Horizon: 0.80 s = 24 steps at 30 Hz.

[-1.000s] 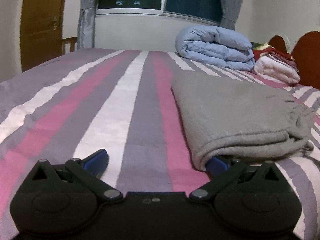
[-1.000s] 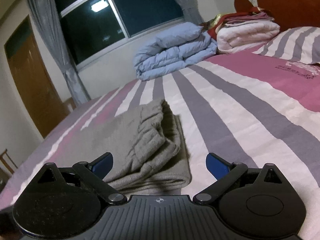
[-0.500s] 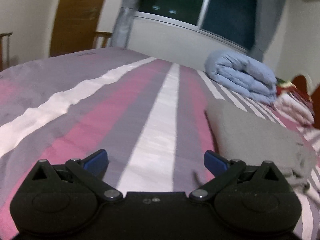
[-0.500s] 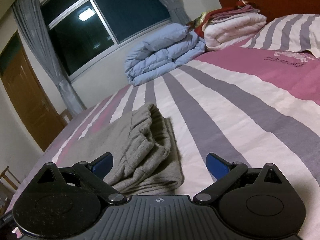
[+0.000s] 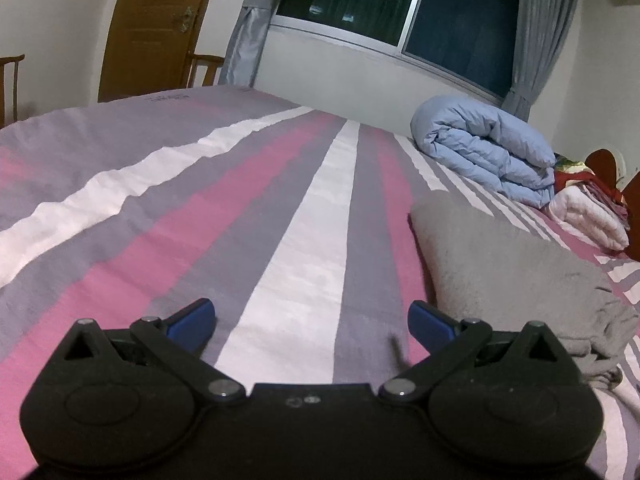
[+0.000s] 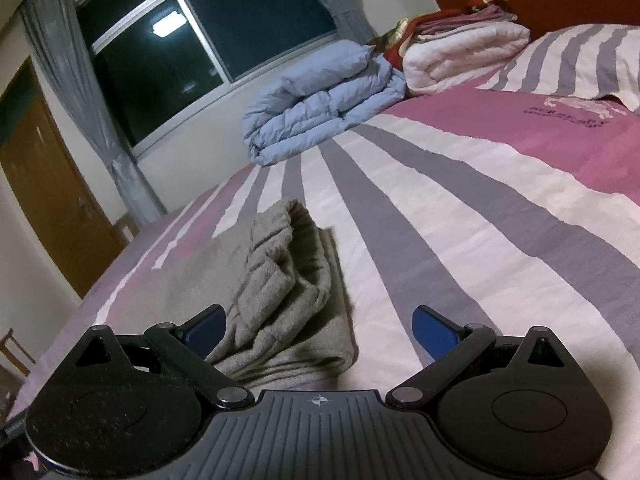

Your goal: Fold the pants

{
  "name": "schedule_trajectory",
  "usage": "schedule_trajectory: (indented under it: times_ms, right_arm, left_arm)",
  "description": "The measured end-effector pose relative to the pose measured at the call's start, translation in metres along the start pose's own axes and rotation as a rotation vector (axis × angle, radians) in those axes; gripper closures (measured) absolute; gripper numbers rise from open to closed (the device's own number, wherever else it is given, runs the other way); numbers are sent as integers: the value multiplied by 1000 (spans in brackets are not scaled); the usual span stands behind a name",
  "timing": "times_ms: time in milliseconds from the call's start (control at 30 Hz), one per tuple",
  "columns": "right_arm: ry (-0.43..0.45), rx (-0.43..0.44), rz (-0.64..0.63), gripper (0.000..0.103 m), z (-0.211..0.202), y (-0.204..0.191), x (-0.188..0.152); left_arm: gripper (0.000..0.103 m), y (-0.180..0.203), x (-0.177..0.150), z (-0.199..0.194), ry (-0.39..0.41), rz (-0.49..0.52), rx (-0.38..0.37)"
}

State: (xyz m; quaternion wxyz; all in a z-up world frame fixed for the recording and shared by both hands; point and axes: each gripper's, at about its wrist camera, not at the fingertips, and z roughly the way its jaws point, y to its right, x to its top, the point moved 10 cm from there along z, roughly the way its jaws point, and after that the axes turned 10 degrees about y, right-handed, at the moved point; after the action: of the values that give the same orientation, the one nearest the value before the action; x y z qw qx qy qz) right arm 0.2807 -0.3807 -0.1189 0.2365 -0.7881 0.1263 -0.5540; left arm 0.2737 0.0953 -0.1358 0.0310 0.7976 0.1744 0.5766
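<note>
Now the folded pants (image 6: 280,292) lie on the bed (image 6: 460,216), just ahead-left of the empty, spread right tool (image 6: 320,330) and right of the spread left tool (image 5: 312,322), the right one nearer.

The near end of the folded grey pants (image 6: 280,304) ran down behind the right gripper (image 6: 319,326) body, so the bottom fold could not be seen. In the left wrist view the pants (image 5: 516,280) were partly covered by the left gripper (image 5: 311,320), whose right-hand linkage hid their near corner. The headboard (image 5: 632,216) was cut by the right edge there, and a chair (image 5: 10,84) by the left edge. Small dark lettering on the bedsheet (image 6: 500,208) was too blurred to read. The stacked bedding (image 6: 460,52) hid the lower part of the headboard.
</note>
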Motion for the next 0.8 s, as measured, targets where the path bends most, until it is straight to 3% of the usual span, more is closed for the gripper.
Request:
schedule_trajectory:
  times_ms: [200, 400, 467, 633, 700, 800]
  right_arm:
    - [-10, 32, 32, 4, 2, -5, -2]
    - [-17, 111, -5, 4, 13, -13, 17]
    - [-49, 99, -7, 4, 28, -10, 21]
    - [-149, 177, 59, 4, 62, -13, 16]
    - [-208, 210, 119, 4, 76, -11, 9]
    - [-314, 178, 117, 4, 92, 3, -5]
  left_arm:
    - [6, -1, -1, 2, -10, 6, -13]
    - [6, -3, 21, 13, -20, -72, -112]
    - [6, 4, 25, 28, -61, -106, -169]
    - [8, 47, 22, 67, -192, -125, -336]
    - [10, 59, 17, 78, -240, -102, -380]
    - [13, 75, 7, 94, -296, -31, -422]
